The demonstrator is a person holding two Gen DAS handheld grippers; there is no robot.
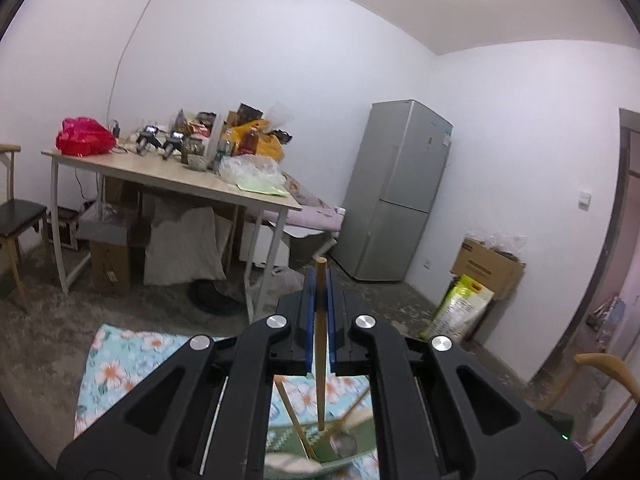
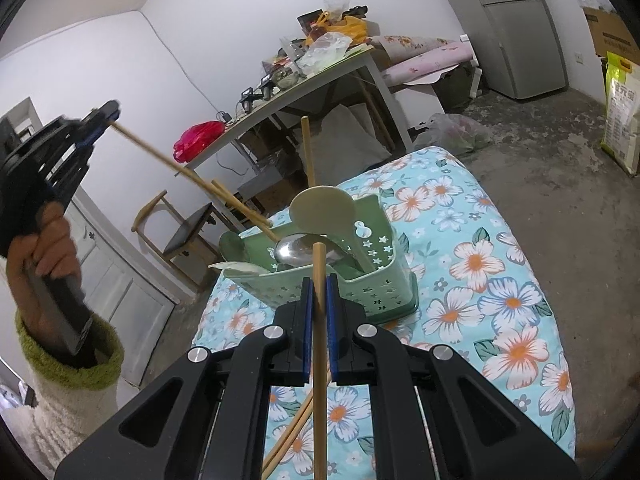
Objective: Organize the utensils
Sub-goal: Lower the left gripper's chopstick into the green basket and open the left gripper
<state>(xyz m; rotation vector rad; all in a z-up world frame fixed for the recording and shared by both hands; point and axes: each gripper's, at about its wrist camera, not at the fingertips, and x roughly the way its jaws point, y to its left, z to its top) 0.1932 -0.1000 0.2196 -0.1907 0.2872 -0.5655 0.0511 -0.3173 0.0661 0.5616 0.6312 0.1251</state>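
Clamped between the right gripper's [image 2: 319, 292] closed jaws is a chopstick [image 2: 319, 360]; another chopstick [image 1: 320, 344] is pinched by the left gripper [image 1: 320, 292] above the green holder [image 2: 352, 284].

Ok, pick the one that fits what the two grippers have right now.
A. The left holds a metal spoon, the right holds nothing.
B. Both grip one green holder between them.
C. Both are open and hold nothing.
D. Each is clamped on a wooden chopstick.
D: the left gripper pinches one wooden chopstick slanting down into the green holder, and the right gripper pinches another chopstick.
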